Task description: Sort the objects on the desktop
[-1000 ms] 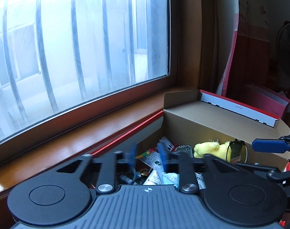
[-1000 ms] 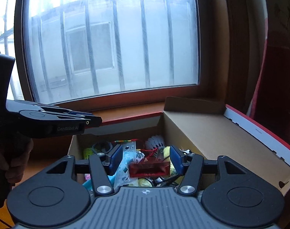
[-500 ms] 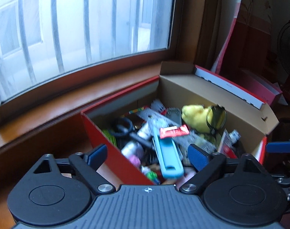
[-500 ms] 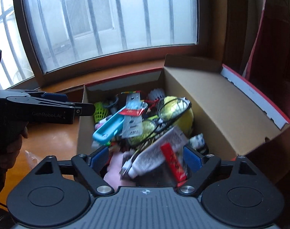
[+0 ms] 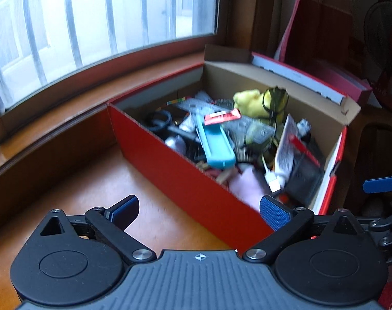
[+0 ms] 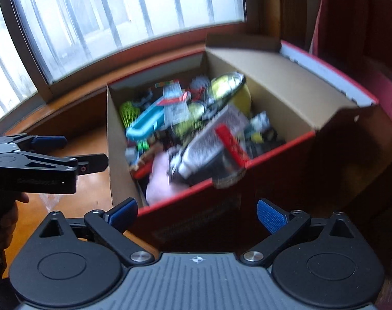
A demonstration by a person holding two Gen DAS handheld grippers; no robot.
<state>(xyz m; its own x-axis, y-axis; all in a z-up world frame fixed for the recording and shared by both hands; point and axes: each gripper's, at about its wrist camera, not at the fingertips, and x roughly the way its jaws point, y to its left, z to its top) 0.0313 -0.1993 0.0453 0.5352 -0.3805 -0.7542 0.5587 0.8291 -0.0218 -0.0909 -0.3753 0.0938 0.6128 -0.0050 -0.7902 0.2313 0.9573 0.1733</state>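
An open red shoebox [image 5: 170,165] [image 6: 273,95] on the wooden desk holds a jumble of small things. Among them are a light-blue case [image 5: 216,147] [image 6: 147,124], a yellow plush [image 5: 247,102], dark-framed glasses [image 5: 274,100], a white tube [image 5: 283,152], a pink cloth [image 5: 245,186] [image 6: 159,175] and a green shuttlecock [image 6: 128,111]. My left gripper [image 5: 200,213] hangs over the box's near left wall, jaws opening wide with nothing between them. My right gripper [image 6: 197,213] hovers at the box's near end, jaws also opening and empty.
A barred window and its wooden sill [image 5: 67,90] run behind the box. The box lid [image 5: 299,77] stands open at the right. Red bags and a fan [image 5: 384,38] crowd the far right. A hand [image 6: 5,219] holds the left gripper body [image 6: 41,165] over the bare desk [image 5: 92,180].
Both views have tipped down from the window onto the box. Both grippers' jaws have swung from narrow to wide. The box now sits nearer and fuller in view.
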